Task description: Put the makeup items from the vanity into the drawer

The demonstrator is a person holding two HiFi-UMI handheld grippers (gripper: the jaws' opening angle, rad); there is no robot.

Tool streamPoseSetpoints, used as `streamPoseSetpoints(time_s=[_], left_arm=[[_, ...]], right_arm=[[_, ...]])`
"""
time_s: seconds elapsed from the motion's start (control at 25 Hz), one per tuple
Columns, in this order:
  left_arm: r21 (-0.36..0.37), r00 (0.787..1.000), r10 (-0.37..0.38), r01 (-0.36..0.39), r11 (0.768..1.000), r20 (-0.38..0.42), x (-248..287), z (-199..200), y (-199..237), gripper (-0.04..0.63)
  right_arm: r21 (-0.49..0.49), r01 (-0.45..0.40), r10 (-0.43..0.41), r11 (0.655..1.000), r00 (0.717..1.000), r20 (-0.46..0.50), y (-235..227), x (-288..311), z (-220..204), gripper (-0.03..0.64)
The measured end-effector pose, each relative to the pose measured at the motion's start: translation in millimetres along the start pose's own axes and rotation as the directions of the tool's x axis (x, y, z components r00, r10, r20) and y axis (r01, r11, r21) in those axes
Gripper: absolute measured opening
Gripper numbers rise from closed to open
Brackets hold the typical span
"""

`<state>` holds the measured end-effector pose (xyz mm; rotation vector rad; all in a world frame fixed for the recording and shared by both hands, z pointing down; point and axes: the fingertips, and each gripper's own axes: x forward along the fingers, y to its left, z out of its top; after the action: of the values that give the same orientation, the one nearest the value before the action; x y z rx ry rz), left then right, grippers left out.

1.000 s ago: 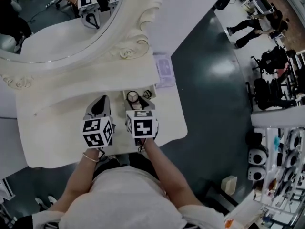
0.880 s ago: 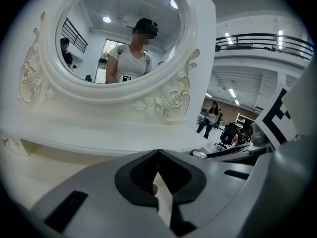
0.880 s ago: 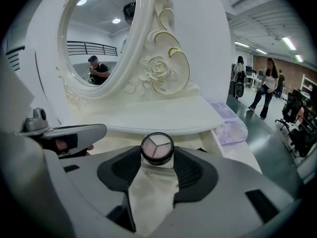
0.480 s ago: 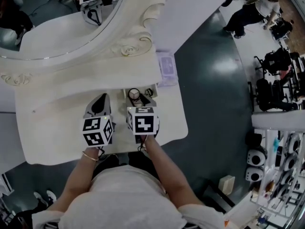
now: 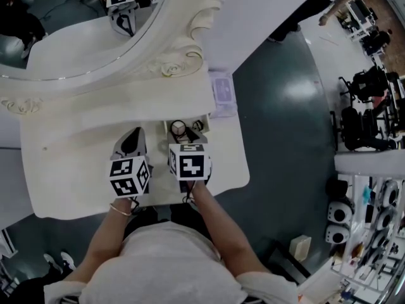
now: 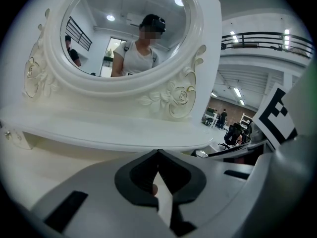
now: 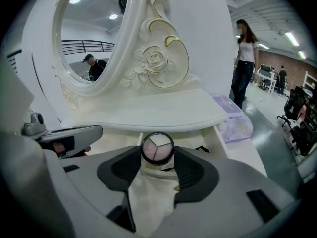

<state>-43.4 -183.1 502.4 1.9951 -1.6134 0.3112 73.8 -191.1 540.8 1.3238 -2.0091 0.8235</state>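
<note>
No word, number or brand can be read anywhere. The left marker cube [image 5: 130, 176] and the right marker cube [image 5: 190, 163] carry only black-and-white square patterns, with no letters or digits. The same patterns show on their reflections in the mirror [image 5: 76, 37]. The purple box [image 5: 221, 94] on the vanity has faint print on its lid, too small to read.

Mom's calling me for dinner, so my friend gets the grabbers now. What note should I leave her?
Left gripper: fingers shut, empty, above the vanity top.
Right gripper: fingers shut on the round compact, held over the open drawer.
Done: a small dark item already lies in the drawer.
Left: let the compact go into the drawer; the lilac box on the vanity's right side probably goes in next.
</note>
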Motion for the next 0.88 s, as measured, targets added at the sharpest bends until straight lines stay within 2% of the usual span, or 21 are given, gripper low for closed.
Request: streamPoseSetpoints(time_s=[0.88], left_arm=[[-0.016,1.000,0.023,-0.023,1.000,0.020,-14.4,0.4,6.3,0.003]], right_arm=[[-0.011,0.021,-0.021,1.000,1.000,0.011,-3.4,-6.8,-0.1,0.212]])
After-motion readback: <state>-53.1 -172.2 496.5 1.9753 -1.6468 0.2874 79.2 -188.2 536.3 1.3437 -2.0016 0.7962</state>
